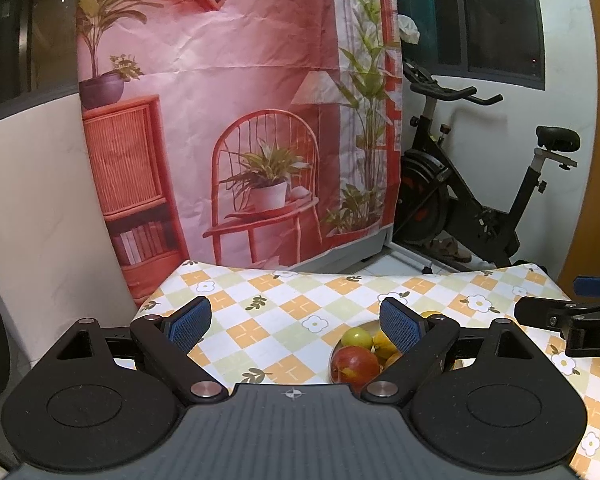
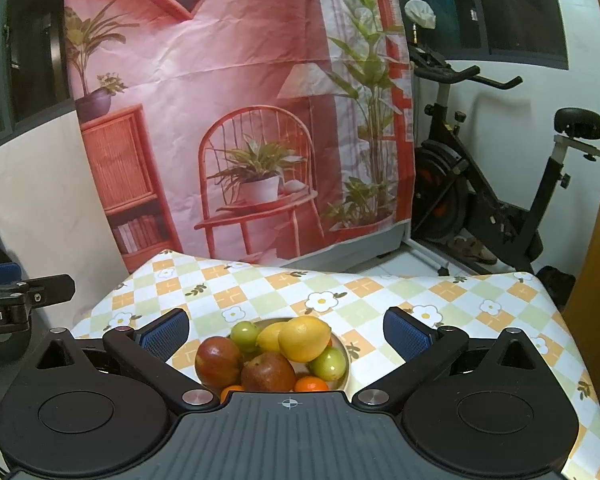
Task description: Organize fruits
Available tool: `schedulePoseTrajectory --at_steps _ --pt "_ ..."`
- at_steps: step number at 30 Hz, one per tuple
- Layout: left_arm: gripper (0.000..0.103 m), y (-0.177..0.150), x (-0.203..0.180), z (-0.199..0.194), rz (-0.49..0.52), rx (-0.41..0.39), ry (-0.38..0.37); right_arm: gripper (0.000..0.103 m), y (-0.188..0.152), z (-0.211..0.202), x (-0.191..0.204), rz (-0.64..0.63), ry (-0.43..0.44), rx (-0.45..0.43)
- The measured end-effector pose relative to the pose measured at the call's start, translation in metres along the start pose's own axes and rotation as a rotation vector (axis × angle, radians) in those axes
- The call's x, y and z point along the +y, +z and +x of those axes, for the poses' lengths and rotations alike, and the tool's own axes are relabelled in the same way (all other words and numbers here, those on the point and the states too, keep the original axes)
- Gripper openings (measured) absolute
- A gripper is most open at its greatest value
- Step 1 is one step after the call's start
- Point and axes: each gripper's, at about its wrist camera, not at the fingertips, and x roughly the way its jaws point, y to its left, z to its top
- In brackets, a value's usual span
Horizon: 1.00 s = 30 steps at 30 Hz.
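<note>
While both claws hang spread and empty, the fruit waits heaped in its bowl on the desk.
Right claw squarely faces the lemon; left claw sits off leftward, so the right is nearer.

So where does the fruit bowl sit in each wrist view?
Left wrist: the fruit bowl is low and right of centre, partly hidden behind the left gripper's right finger.
Right wrist: the bowl is bottom centre, between the open jaws of the right gripper, piled with fruit.
Shared landmark: the printed red chair on the backdrop, beyond the checked tablecloth.
</note>
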Motion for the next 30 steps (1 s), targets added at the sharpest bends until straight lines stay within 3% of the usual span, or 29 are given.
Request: schedulePoseTrajectory --at_steps 30 --pt "0.093 -0.0014 0.0006 0.0028 -0.021 0.021 -0.029 0.102 0.0003 -0.0009 -0.0036 -0.002 -0.006 0.005"
